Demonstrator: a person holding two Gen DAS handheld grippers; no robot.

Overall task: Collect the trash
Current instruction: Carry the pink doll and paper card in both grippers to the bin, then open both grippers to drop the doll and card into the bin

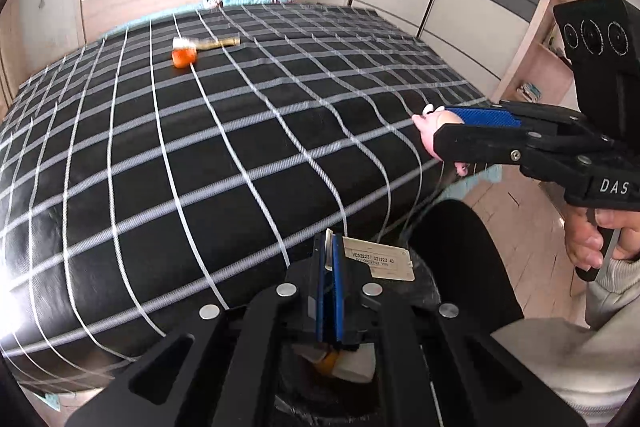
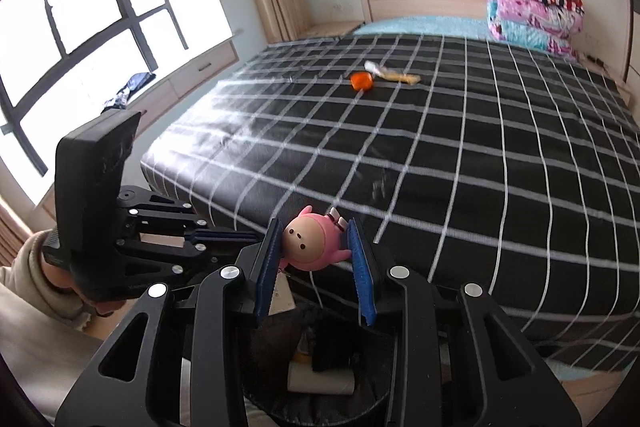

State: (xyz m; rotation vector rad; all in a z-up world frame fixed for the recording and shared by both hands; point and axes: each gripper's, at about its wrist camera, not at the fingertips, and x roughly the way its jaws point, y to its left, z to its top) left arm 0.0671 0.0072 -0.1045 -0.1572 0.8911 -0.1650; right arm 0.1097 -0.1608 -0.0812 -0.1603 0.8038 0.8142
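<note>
Right tool [image 2: 316,259] is clamping a pink figurine [image 2: 314,241] above the trash bin [image 2: 320,403]; left tool [image 1: 329,291] is pinching a labelled card [image 1: 378,259] beside the bed [image 1: 200,131]

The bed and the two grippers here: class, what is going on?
A person is clearing trash off a bed with two handheld grippers. The right gripper holds a small pink figure toy between its fingers, above a dark bin that already has scraps in it. The left gripper is shut on a printed card. An orange object and a tan wrapper remain on the bed.
</note>
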